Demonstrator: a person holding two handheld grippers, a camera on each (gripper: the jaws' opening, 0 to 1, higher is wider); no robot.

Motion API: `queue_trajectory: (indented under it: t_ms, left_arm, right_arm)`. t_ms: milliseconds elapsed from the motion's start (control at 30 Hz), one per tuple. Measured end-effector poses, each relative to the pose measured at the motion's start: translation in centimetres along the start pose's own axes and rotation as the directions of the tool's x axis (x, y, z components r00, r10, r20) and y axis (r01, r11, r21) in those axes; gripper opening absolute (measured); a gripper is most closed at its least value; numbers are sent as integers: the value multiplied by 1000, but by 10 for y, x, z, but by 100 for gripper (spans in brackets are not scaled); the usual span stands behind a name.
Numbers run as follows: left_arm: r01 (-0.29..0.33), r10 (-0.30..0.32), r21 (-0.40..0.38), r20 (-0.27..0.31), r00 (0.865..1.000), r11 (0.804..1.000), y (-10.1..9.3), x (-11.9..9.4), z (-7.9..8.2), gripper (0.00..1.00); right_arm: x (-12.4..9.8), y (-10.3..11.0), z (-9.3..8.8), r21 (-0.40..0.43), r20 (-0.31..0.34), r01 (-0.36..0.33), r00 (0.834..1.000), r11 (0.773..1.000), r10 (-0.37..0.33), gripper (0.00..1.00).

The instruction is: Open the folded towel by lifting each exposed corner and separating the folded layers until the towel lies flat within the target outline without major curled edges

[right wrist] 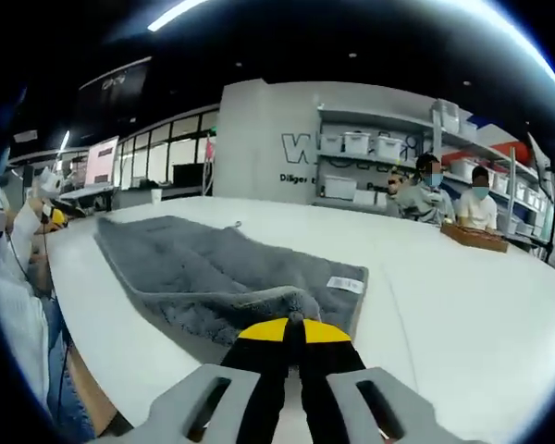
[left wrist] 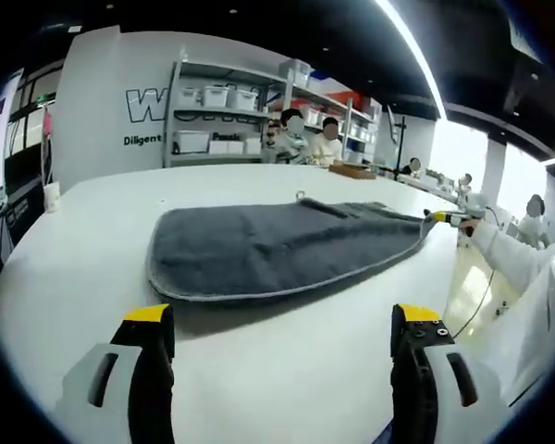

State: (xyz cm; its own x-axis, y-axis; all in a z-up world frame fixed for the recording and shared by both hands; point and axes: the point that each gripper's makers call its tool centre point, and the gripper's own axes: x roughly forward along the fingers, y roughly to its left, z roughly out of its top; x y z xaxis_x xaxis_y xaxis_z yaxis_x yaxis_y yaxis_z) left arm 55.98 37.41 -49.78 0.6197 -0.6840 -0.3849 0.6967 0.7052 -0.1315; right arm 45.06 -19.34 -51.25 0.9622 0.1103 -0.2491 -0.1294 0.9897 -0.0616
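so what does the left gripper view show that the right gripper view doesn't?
Left gripper view: the left tool, open above the bare table, and the right tool at the towel's far corner. Right gripper view: the right tool shut on a bunched towel corner, and the white label. Both: the grey towel, the shelving and seated people behind.

Towel (left wrist: 277, 245) lies on surface (left wrist: 92, 268), spread left to right in left gripper view. Left hand-held gripper (left wrist: 282, 328) near side, apart from towel's near edge. Right hand-held gripper (right wrist: 291, 326) at towel's right end, touching its corner. Shelves (left wrist: 222, 116) far behind; cup (left wrist: 52, 195) far left on surface.
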Motion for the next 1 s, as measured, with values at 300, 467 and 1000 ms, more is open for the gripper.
queue_trajectory:
  t_ms: [300, 467, 1000]
  left_arm:
    - [5, -5, -8, -20, 1000, 1000, 1, 4, -6, 95]
    - [3, -3, -5, -18, 1000, 1000, 0, 4, -5, 95]
    - [0, 0, -8, -29, 1000, 1000, 1, 7, -8, 96]
  right_arm:
    - [-10, -1, -9, 37, -22, 40, 999, 999, -39, 0]
    - [-23, -3, 6, 38, 23, 70, 997, 997, -71, 15]
    - [-46, 41, 64, 4, 88, 0, 996, 1000, 0, 65]
